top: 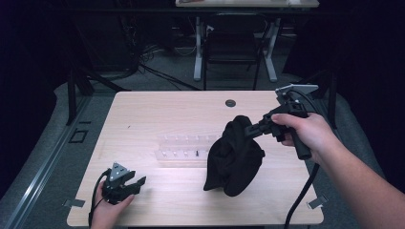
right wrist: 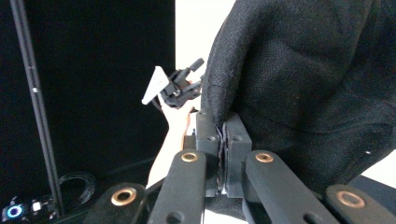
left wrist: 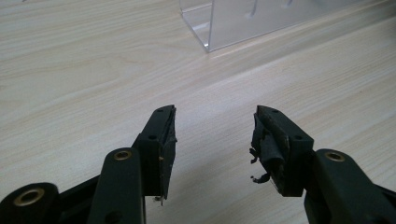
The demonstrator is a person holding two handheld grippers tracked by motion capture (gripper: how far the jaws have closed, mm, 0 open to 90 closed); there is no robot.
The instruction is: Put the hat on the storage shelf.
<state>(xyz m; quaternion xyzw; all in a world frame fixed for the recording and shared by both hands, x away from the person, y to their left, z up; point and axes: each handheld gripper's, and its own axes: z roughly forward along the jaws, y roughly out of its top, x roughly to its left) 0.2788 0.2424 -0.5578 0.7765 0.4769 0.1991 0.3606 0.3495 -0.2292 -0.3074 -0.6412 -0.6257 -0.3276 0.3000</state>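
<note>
One black cloth (top: 234, 155) hung from the right gripper (top: 252, 130), its jaws pinched tight on the top edge, the bottom touching the table (top: 157, 107). Lifting looked done. Left gripper (top: 136, 183) sat wide apart, holding nothing, not yet helping.

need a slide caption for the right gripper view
Right gripper shut on a fold of black cloth, left gripper beyond.

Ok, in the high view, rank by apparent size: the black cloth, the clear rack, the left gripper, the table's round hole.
1. Black cloth
2. Clear rack, partly hidden by the cloth, so this rank is unsure
3. Left gripper
4. Round hole
</note>
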